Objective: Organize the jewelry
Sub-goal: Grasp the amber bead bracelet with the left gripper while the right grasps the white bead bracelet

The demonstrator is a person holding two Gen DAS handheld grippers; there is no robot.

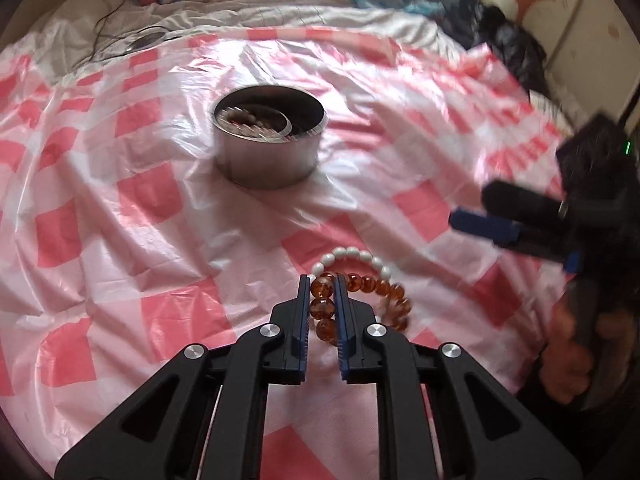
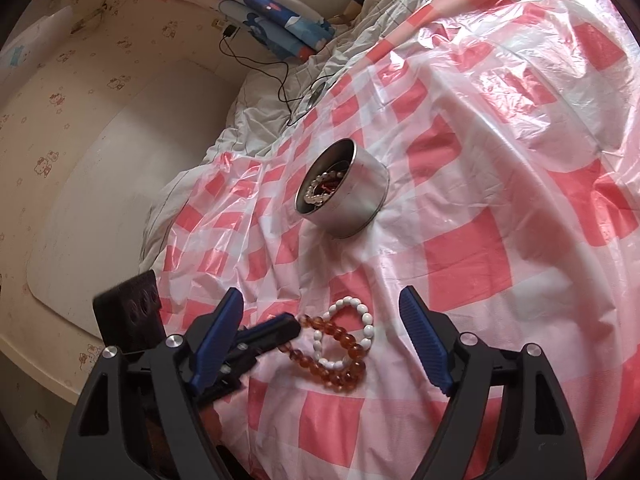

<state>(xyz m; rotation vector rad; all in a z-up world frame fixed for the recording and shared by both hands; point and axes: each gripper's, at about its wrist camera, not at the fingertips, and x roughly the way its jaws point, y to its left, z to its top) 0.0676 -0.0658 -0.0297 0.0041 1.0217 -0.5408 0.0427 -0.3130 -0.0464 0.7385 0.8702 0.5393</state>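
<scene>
Left wrist view shows the left gripper (image 1: 322, 308) pinching one amber bracelet (image 1: 362, 296) by its beads, with one white bracelet (image 1: 356, 258) touching it on the checked sheet (image 1: 120, 200). One tin (image 1: 270, 160) stands well apart farther up the sheet and holds more beads, too jumbled to count. Right wrist view has the right gripper (image 2: 320, 320) with its fingers spread wide and empty above the two overlapping bracelets, beside the left gripper's tips.
</scene>
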